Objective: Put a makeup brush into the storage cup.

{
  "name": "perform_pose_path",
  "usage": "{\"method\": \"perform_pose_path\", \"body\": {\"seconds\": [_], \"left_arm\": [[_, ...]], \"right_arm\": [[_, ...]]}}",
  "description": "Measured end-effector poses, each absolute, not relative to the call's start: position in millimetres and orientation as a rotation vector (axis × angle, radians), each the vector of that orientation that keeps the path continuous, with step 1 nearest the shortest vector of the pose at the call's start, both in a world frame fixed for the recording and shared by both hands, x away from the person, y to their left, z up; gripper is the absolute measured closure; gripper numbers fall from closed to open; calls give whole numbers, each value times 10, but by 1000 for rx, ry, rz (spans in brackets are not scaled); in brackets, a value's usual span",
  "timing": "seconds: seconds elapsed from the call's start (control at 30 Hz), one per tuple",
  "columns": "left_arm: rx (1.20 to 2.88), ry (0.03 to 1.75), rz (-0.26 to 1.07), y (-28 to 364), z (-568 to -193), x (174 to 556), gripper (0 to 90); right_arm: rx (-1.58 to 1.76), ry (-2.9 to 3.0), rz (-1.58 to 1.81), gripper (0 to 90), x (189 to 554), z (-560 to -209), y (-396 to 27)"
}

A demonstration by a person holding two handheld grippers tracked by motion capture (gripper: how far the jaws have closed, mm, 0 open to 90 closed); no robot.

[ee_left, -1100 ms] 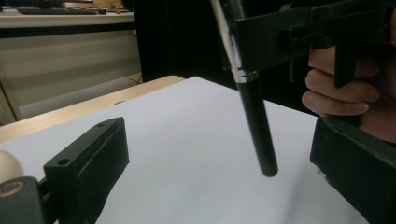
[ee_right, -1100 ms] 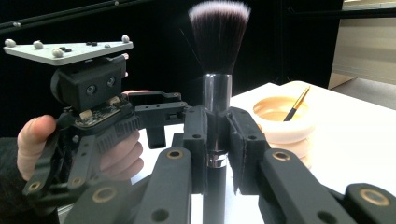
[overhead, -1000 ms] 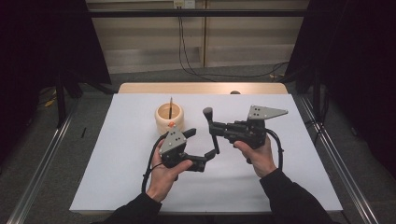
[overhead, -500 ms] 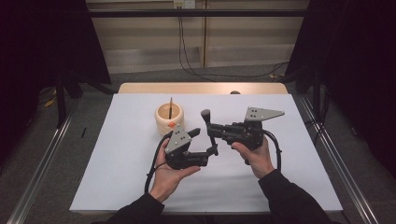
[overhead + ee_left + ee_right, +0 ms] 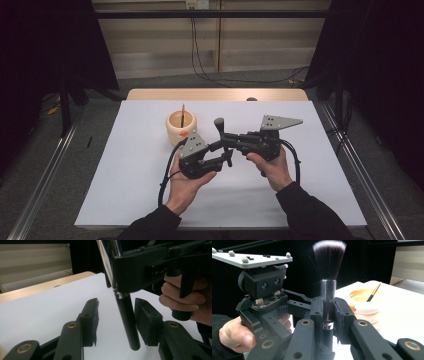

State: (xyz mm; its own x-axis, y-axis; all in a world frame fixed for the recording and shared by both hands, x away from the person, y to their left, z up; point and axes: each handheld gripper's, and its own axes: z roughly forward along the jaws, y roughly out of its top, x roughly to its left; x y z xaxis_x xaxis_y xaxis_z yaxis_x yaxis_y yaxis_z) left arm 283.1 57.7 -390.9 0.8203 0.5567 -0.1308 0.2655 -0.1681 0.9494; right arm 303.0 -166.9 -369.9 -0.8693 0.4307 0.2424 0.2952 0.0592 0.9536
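A makeup brush with a dark bristle head and a chrome collar stands upright over the middle of the white table. My right gripper is shut on its stem. My left gripper comes in from the left, lower down. Its jaws have just been closing and now straddle the black handle. The handle lies against one pad, while the other pad stands off with a gap.
A cream cup with a thin brush in it stands just behind the left gripper. The same cup is at the right of the right gripper view. The white sheet ends at a wooden strip at the back.
The left gripper's jaws have narrowed around the lower end of the brush handle, and that hand has edged slightly to the right. The right gripper and the brush have kept still.
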Motion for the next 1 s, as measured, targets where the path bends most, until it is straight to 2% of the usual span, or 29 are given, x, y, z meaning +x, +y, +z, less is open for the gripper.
{"method": "perform_pose_path", "body": {"seconds": [0.07, 0.17, 0.43, 1.0], "left_arm": [[1758, 642, 256, 592, -3911, 2845, 579], [1727, 655, 228, 605, -3916, 2849, 662], [1706, 651, 238, 636, -3907, 2862, 772], [1720, 628, 240, 667, -3903, 2868, 795]], "right_arm": [[760, 2209, 1938, 782, 3030, -3706, -1659], [758, 2211, 1934, 782, 3026, -3706, -1652], [756, 2218, 1931, 782, 3037, -3725, -1644], [727, 2218, 1920, 775, 3031, -3711, -1655]]}}
